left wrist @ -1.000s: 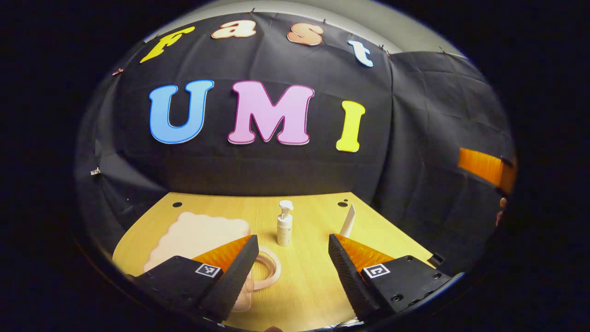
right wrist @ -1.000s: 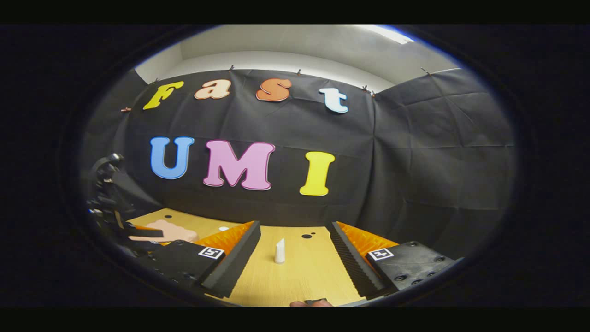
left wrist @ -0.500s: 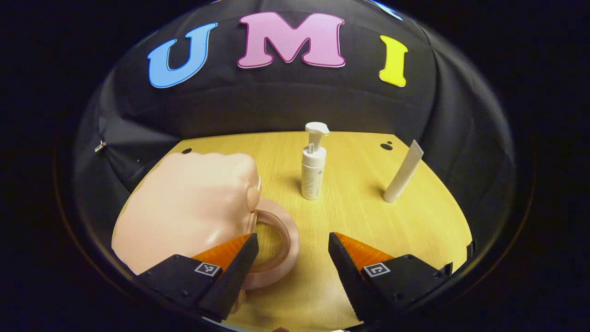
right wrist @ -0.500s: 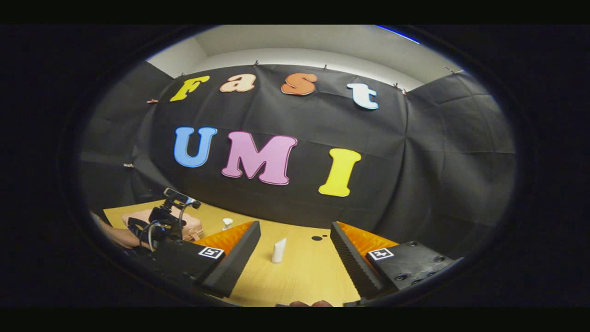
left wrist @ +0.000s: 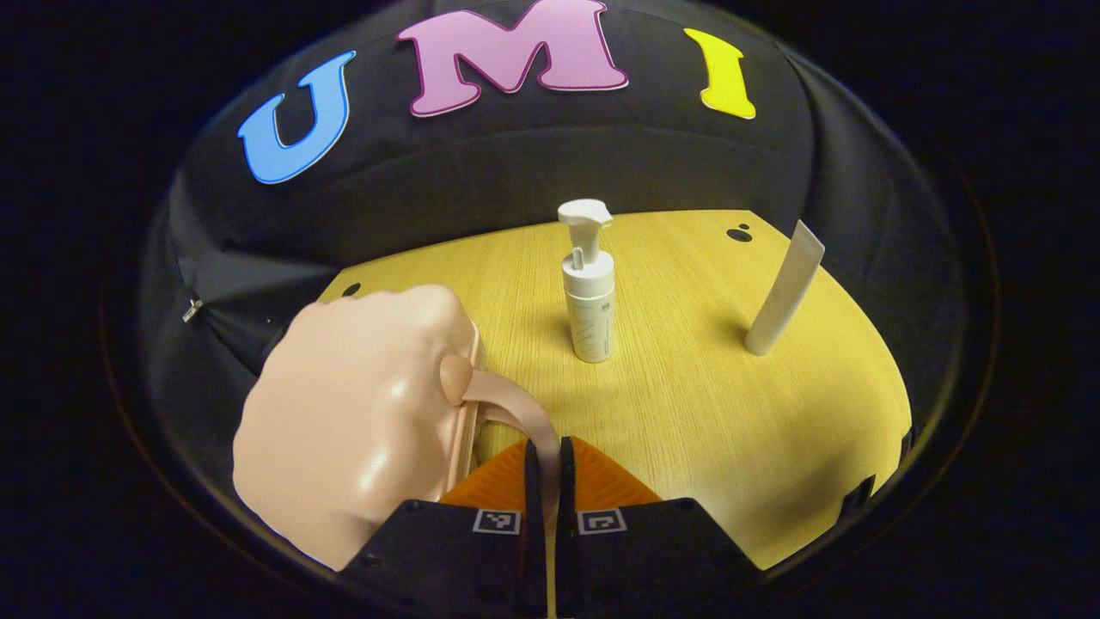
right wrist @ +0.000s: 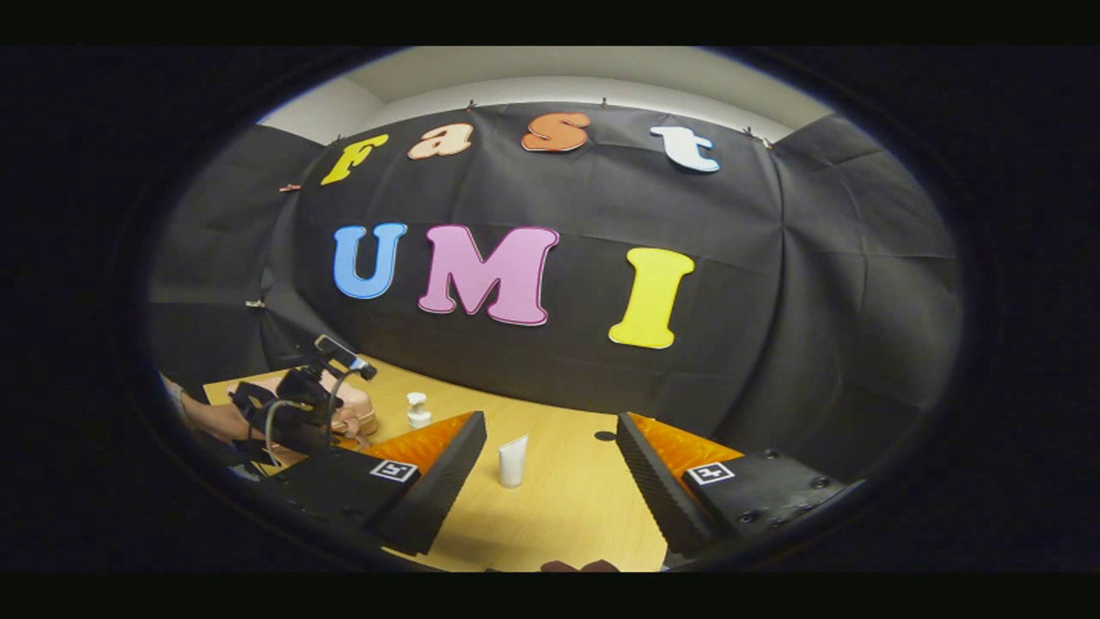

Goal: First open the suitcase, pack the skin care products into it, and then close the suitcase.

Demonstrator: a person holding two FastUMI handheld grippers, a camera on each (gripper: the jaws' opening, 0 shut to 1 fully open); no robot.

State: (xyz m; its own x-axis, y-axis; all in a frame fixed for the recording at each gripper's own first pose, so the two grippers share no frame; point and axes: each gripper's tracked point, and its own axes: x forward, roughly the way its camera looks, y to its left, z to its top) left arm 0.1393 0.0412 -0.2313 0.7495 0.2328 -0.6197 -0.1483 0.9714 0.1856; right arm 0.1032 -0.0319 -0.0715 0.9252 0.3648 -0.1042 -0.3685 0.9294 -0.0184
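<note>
At lower centre, the suitcase (left wrist: 352, 430) handle (left wrist: 516, 408) is clamped by the left gripper (left wrist: 544, 468); the right gripper (right wrist: 550, 468) is held wide.

The setting is a staged recording booth, not a home. Black creased cloth (right wrist: 773, 284), clipped along its top edge, forms the walls across the upper frame. A plain white wall and ceiling (right wrist: 550, 73) show above it. At the bottom, a light wooden tabletop with round cable holes (left wrist: 687, 404) serves as the work surface.
</note>
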